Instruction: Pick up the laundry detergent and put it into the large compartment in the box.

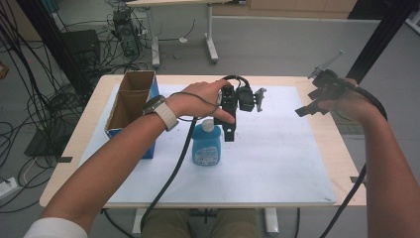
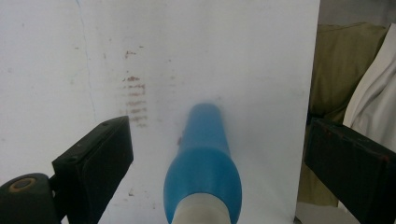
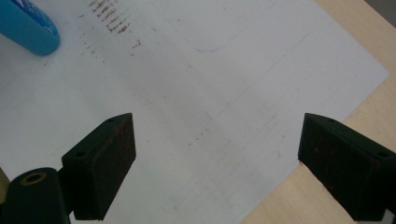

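A blue bottle (image 1: 206, 145) with a white cap stands upright on the white mat (image 1: 277, 158), left of the mat's middle. My left gripper (image 1: 225, 128) hangs just above and slightly right of the cap, pointing down. In the left gripper view the bottle (image 2: 203, 172) rises between the jaws of that gripper (image 2: 219, 140), which stand wide apart and touch nothing. My right gripper (image 1: 309, 103) is held in the air over the mat's far right side. In the right gripper view it (image 3: 215, 135) is open and empty above bare mat, with the bottle (image 3: 28, 25) at the top left.
An open cardboard box (image 1: 130, 106) with blue sides stands at the left of the wooden table (image 1: 341, 163), close to the bottle. Cables trail from both grippers toward the front edge. Table legs, cables and equipment stand on the floor beyond the far edge.
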Demonstrator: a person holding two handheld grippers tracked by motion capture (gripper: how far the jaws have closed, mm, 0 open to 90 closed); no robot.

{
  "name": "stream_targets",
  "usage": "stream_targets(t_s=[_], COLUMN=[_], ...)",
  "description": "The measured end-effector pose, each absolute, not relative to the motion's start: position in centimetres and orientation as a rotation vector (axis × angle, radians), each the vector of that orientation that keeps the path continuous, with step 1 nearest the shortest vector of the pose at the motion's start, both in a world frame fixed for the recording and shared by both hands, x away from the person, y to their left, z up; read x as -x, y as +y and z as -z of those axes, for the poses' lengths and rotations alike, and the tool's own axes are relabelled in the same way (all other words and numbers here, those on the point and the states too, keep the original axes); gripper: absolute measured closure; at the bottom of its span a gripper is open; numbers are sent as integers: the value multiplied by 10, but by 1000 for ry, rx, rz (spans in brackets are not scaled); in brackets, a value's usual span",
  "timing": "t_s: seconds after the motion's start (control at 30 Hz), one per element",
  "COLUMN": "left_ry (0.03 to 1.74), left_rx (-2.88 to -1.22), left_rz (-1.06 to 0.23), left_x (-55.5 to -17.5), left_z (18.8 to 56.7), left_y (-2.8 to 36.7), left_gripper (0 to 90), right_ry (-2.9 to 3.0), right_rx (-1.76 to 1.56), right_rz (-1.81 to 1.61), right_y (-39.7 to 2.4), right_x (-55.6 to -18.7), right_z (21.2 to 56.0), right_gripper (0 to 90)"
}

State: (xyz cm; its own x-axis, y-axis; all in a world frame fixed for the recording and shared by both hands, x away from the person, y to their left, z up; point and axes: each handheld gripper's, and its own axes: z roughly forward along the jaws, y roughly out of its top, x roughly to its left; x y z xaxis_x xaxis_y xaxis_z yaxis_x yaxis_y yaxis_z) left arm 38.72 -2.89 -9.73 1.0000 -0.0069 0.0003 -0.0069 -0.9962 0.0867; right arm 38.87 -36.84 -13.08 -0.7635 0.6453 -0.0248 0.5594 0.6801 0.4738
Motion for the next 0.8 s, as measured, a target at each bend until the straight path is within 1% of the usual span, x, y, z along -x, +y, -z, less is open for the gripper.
stream_targets(t_s=[0.8], left_ry=[4], left_rx=[-3041], left_rz=[6], left_x=[-388], left_z=[93], left_y=[-24], left_gripper=[84], right_ry=[2718], right_rx=[-962], right_rz=[-670], right_y=[-363], right_x=[-394], right_z=[133], right_gripper=[112])
